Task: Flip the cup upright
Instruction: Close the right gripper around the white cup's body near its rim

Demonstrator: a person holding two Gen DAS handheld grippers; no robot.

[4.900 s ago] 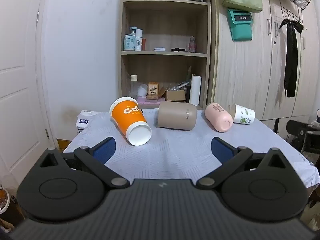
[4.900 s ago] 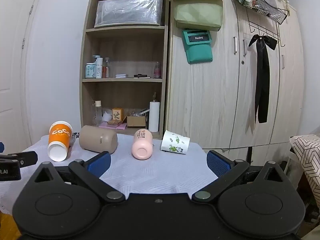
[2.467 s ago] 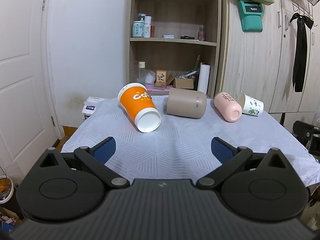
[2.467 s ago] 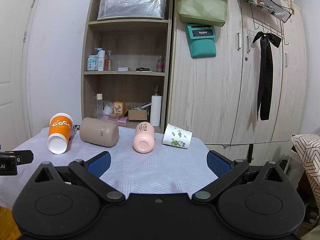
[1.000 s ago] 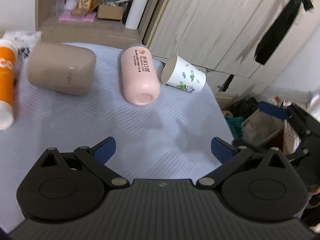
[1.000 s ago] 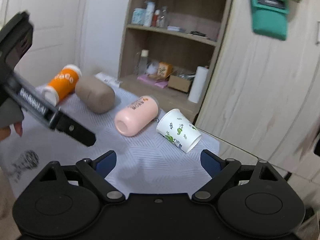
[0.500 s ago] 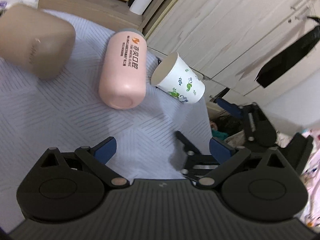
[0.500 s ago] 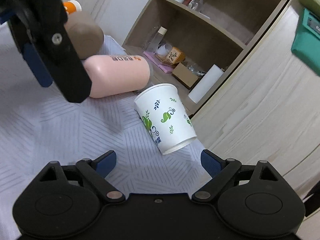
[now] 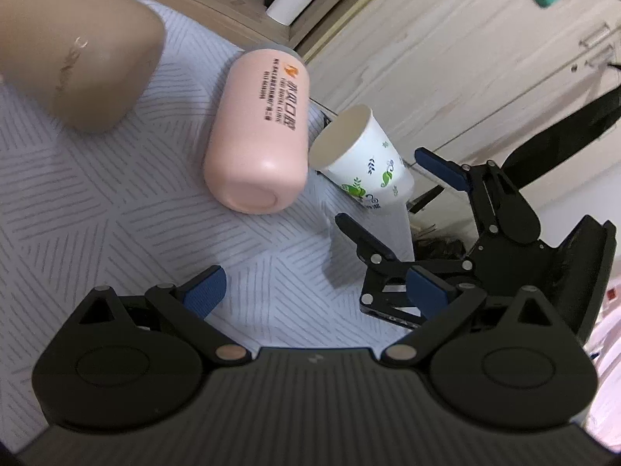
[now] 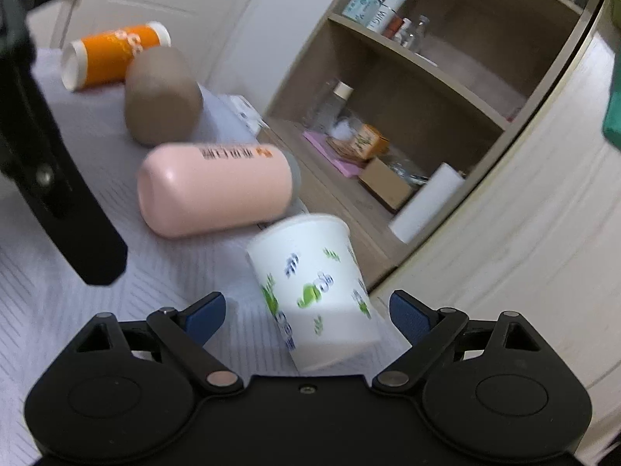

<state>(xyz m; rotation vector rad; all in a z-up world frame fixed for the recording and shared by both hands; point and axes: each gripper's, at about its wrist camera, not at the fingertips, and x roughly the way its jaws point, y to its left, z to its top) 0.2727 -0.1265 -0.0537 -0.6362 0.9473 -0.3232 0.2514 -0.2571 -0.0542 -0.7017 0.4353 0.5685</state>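
Observation:
A white paper cup with green leaf prints [image 10: 314,291] lies on its side near the table's right edge. It also shows in the left wrist view [image 9: 361,163], mouth toward the pink cup. My right gripper [image 10: 306,310] is open, its fingers on either side of the cup's base end, apart from it. From the left wrist view the right gripper [image 9: 392,190] is just right of the cup. My left gripper [image 9: 314,291] is open and empty above the cloth.
A pink cup [image 9: 260,136], a tan cup [image 9: 73,50] and an orange cup [image 10: 112,54] lie on their sides on the patterned tablecloth [image 9: 97,213]. A wooden shelf [image 10: 407,97] and wardrobe doors [image 9: 446,39] stand behind the table.
Both grippers have moved in toward the right side of the table. The right gripper has closed in so the white cup now sits between its open fingers.

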